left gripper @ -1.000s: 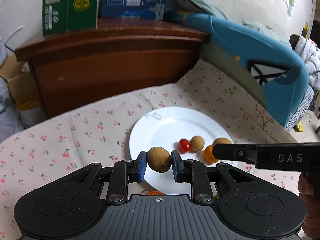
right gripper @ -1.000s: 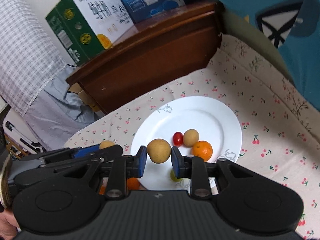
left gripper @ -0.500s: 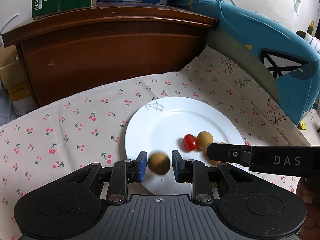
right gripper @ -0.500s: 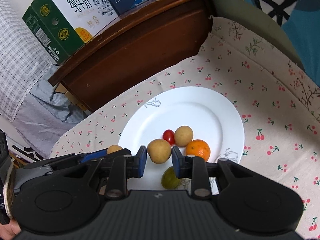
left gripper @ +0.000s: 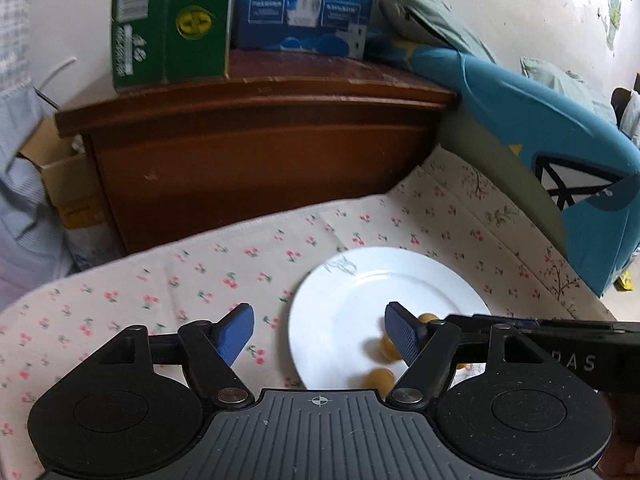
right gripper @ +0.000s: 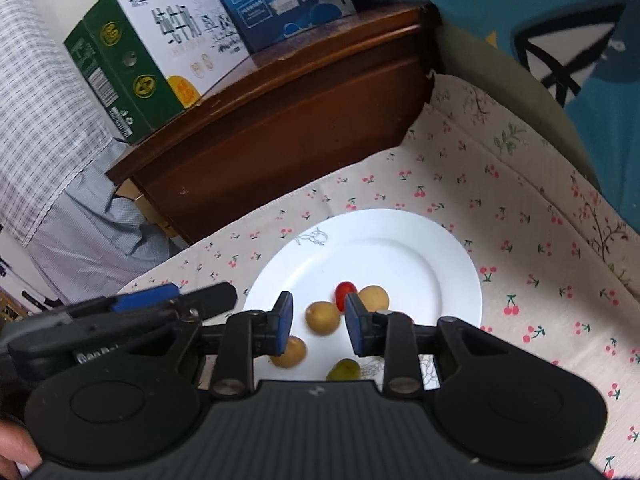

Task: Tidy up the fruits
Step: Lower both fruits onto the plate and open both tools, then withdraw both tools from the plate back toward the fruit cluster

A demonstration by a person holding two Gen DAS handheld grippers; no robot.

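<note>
A white plate (right gripper: 420,264) lies on the cherry-print cloth. On it are three tan round fruits (right gripper: 322,317), (right gripper: 374,298), (right gripper: 289,353), a red cherry tomato (right gripper: 345,292) and a green fruit (right gripper: 345,370); an orange is mostly hidden behind my right finger. My right gripper (right gripper: 318,324) is open above the plate, apart from the tan fruit that shows between its pads. My left gripper (left gripper: 319,334) is wide open and empty over the plate's (left gripper: 360,288) left rim. Tan fruits (left gripper: 378,379) show blurred on the plate there.
A brown wooden cabinet (left gripper: 256,148) stands behind the cloth, with a green carton (left gripper: 172,20) and a blue carton (left gripper: 304,0) on top. A teal cushion (left gripper: 560,128) lies to the right. Cardboard boxes and bags sit to the left.
Both grippers have opened and let go of their tan fruits, which now lie on the plate. Both grippers have pulled up and back a little.
</note>
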